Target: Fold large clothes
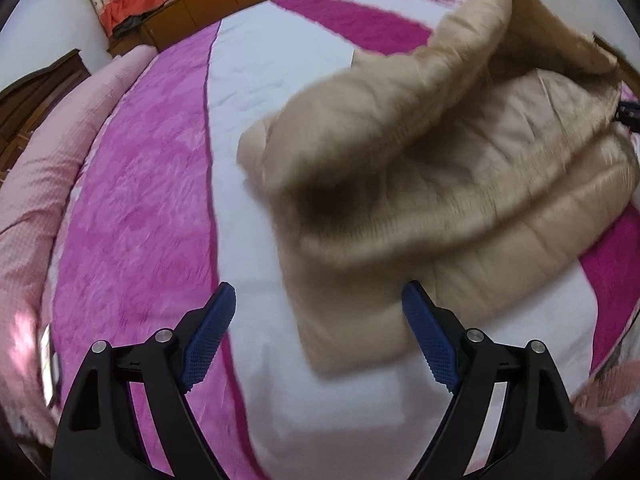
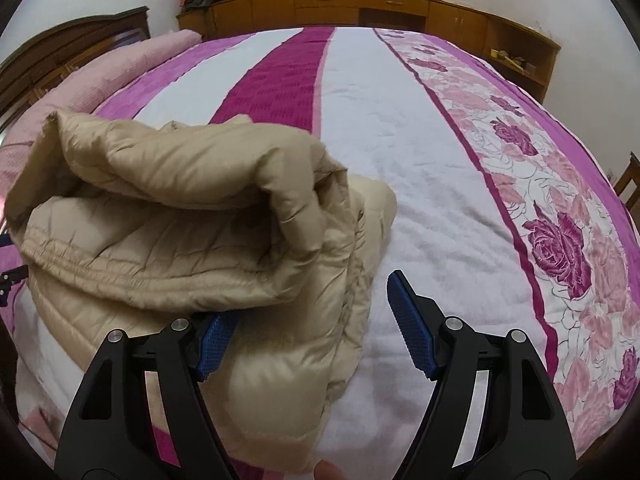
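Observation:
A beige quilted puffer jacket (image 1: 440, 168) lies partly folded on the bed, one flap curled up over the rest. In the right wrist view the jacket (image 2: 180, 232) fills the left half. My left gripper (image 1: 318, 304) is open, its blue pads apart just above the jacket's near corner, holding nothing. My right gripper (image 2: 308, 300) is open; its left pad (image 2: 214, 342) is partly hidden under the jacket's edge, the right pad (image 2: 412, 328) is over bare bedspread.
The bed (image 2: 400, 128) has a striped pink, magenta and white bedspread with a rose border (image 2: 560, 240). A pink rolled quilt (image 1: 36, 184) lies along the left side. Wooden cabinets (image 2: 360, 4) and a headboard (image 2: 60, 52) stand behind.

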